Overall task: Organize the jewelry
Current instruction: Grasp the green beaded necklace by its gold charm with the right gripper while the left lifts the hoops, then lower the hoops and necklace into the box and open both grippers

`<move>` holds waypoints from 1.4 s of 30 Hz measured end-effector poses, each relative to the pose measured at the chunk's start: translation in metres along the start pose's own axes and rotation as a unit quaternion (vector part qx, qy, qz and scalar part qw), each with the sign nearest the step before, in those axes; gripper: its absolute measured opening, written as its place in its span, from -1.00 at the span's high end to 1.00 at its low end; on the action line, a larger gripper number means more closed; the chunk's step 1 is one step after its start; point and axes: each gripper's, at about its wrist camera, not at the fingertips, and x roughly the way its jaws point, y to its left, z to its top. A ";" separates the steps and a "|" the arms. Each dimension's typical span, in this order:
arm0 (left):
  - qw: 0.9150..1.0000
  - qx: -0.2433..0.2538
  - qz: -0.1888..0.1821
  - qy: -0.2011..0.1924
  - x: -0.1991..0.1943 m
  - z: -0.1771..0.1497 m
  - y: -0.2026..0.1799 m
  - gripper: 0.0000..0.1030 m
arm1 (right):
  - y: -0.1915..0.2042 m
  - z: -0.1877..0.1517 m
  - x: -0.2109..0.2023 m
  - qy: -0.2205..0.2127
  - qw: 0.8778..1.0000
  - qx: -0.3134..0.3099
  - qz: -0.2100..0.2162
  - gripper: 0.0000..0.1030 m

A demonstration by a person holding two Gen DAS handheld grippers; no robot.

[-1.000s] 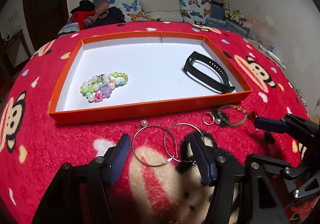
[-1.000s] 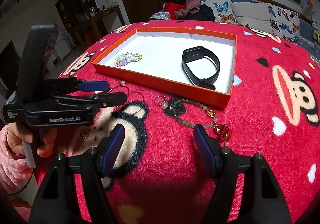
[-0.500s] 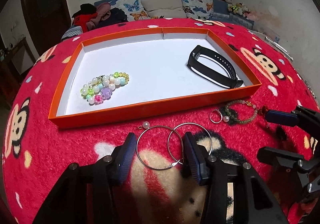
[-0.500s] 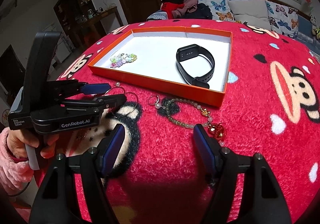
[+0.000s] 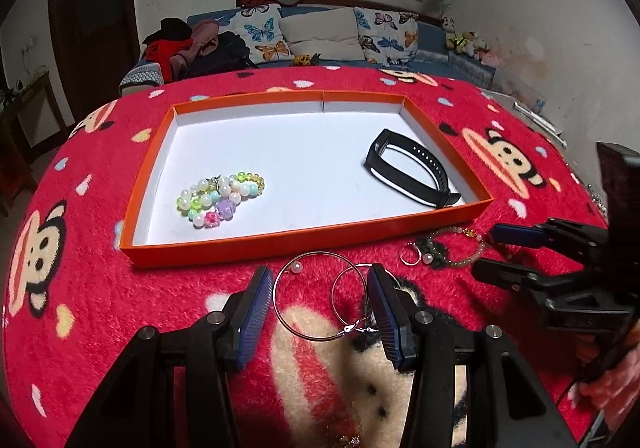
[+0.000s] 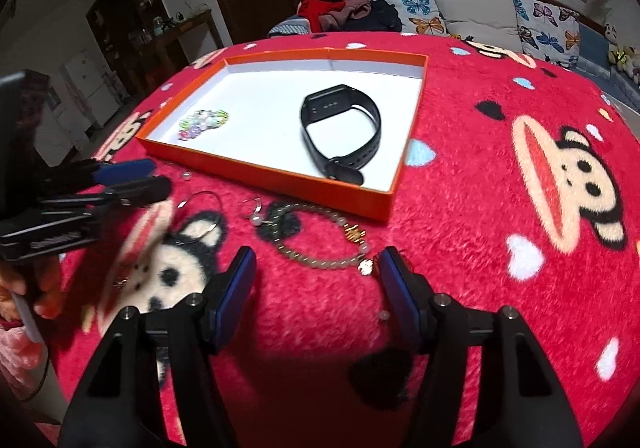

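While the two hoop earrings (image 5: 320, 298) are lying on the red blanket (image 5: 80, 288) just in front of the orange tray (image 5: 280, 242), the left gripper (image 5: 318, 314) is straddling them, jaws parted but not pinching yet. Right gripper (image 6: 316, 290) is hanging open by the beaded bracelet (image 6: 320, 244).

Hoop earrings (image 5: 320, 298) flat, bracelet (image 6: 320, 238) perhaps curled

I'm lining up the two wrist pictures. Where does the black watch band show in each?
Left wrist: the black watch band lies right of centre, in the tray's right near corner.
Right wrist: it lies just above centre, toward the tray's right side.
Shared landmark: the orange tray.
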 end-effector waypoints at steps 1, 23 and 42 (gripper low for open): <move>1.000 0.000 -0.002 -0.001 -0.002 0.000 0.001 0.00 | -0.001 0.002 0.002 0.001 1.000 -0.003 0.000 -0.16; 1.000 -0.004 -0.010 -0.001 -0.003 -0.001 0.006 0.00 | 0.000 0.011 0.016 0.019 0.997 -0.051 -0.052 0.74; 0.999 0.018 0.002 -0.044 -0.016 0.057 0.018 0.00 | 0.026 0.054 -0.046 -0.077 0.995 -0.059 -0.013 0.76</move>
